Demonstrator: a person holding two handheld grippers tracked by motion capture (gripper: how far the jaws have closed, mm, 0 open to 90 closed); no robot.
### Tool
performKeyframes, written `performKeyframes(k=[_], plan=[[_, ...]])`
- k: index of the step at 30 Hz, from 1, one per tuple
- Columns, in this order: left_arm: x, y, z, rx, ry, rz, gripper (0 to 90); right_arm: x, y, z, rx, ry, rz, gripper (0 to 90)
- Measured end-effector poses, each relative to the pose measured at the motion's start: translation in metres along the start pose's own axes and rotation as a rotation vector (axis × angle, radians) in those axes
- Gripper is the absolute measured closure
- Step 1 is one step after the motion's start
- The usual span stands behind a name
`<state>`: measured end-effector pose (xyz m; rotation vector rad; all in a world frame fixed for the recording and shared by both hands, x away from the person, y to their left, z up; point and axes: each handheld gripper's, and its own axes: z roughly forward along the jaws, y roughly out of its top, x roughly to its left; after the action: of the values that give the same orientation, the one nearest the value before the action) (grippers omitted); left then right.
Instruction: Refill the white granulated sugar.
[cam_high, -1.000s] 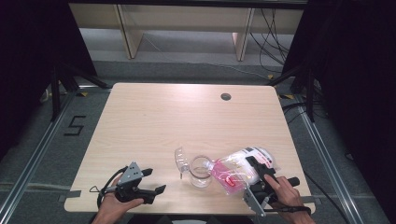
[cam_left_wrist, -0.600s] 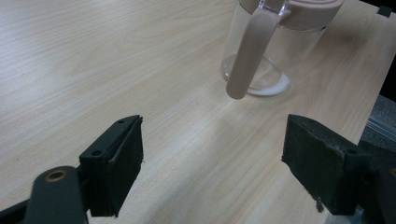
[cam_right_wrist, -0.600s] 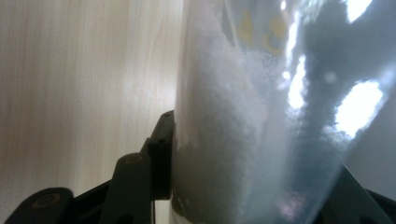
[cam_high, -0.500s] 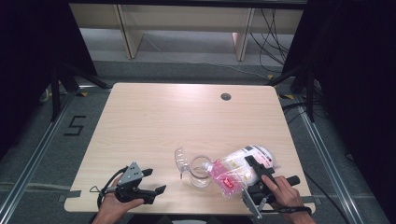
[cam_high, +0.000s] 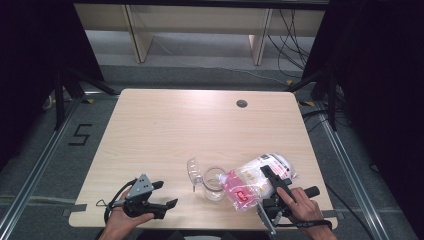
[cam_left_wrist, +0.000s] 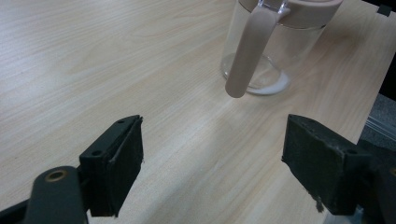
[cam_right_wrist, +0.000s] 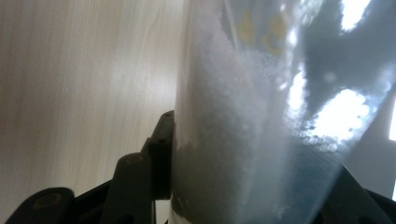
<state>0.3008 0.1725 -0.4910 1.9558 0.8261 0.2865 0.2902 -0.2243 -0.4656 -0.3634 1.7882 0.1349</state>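
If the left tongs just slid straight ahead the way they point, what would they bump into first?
Probably the clear jar, at its beige handle. The open left tongs have bare table before it; depth is uncertain.

The table (cam_high: 165, 130) had a top of pale wood grain, smooth and matt, with a soft sheen where the light fell. On it stood a jug (cam_left_wrist: 261, 56) of clear material, glass or hard plastic, glossy and smooth; its handle (cam_left_wrist: 245, 51) and its collar (cam_left_wrist: 308, 14) looked like beige matt plastic. The bag (cam_high: 255, 180) was of thin clear plastic film, shiny and wrinkled, with a pink printed part, and it held white fine grains, seen close in the right gripper view. The left gripper (cam_left_wrist: 212, 163) had a black, matt plastic body and dark pads (cam_left_wrist: 126, 163) that looked rough and a little frayed at the edges. The right gripper (cam_high: 270, 182) was of the same black matt plastic.
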Motion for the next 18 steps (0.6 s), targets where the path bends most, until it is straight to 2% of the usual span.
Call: performKeyframes(k=[1, 2, 3, 5, 6, 7, 8, 9, 10, 11, 12, 14, 15, 16, 17, 18], plan=[[-0.0013, -0.0006, 0.0003, -0.001, 0.004, -0.026, 19.9, -0.0002, -0.0003, 0.0002, 0.002, 0.005, -0.001, 54.9], [-0.001, -0.0004, -0.0002, 0.005, 0.005, -0.019, 19.9, 0.0, -0.0008, 0.001, -0.003, 0.003, -0.003, 54.9], [-0.0014, -0.0005, 0.0003, 0.001, 0.004, -0.027, 19.8, 0.0027, -0.0013, 0.0001, 0.017, 0.008, 0.032, 55.0], [-0.0009, -0.0006, -0.0003, 0.01, 0.01, -0.018, 19.9, 0.0009, -0.0011, 0.0008, 0.011, 0.006, 0.003, 55.0], [-0.0008, -0.0005, -0.0002, 0.011, 0.011, -0.018, 19.8, -0.0001, -0.0013, 0.0022, -0.014, -0.016, -0.017, 55.0], [-0.0008, -0.0005, 0.0, 0.011, 0.011, -0.022, 19.9, -0.0001, -0.0007, 0.001, 0.011, 0.01, -0.011, 55.1], [-0.0007, -0.0005, 0.0001, 0.012, 0.011, -0.019, 19.9, 0.0008, -0.0004, 0.0005, 0.019, 0.006, -0.008, 55.1], [-0.0008, -0.0005, 0.0, 0.011, 0.011, -0.017, 19.9, -0.0021, 0.0001, 0.0015, 0.002, -0.005, -0.05, 55.1], [-0.001, -0.0005, -0.0001, 0.011, 0.011, -0.018, 19.9, -0.0007, 0.0002, 0.0016, 0.002, -0.001, -0.028, 55.1], [-0.0009, -0.0004, -0.0002, 0.01, 0.012, -0.017, 19.9, 0.0, 0.0001, 0.0025, -0.013, -0.018, -0.023, 55.2], [-0.0009, -0.0003, -0.0003, 0.01, 0.012, -0.016, 19.8, -0.0025, 0.0015, 0.0012, 0.004, 0.0, -0.047, 55.2], [-0.0009, -0.0005, -0.0002, 0.011, 0.012, -0.018, 19.9, -0.0033, 0.0027, 0.0021, -0.013, -0.005, -0.067, 55.3], [-0.0008, -0.0006, -0.0001, 0.011, 0.013, -0.018, 19.9, 0.0017, 0.0025, 0.0022, -0.005, -0.005, -0.012, 55.3], [-0.0007, -0.0006, -0.0001, 0.012, 0.013, -0.017, 19.9, -0.0022, 0.0037, 0.0027, -0.016, -0.002, -0.058, 55.3], [-0.0007, -0.0005, -0.0001, 0.012, 0.013, -0.017, 19.9, -0.0042, 0.0049, 0.0019, -0.008, 0.0, -0.078, 55.3], [-0.0008, -0.0005, -0.0002, 0.012, 0.013, -0.018, 19.9, -0.0004, 0.0045, 0.002, -0.002, -0.001, -0.036, 55.4]])
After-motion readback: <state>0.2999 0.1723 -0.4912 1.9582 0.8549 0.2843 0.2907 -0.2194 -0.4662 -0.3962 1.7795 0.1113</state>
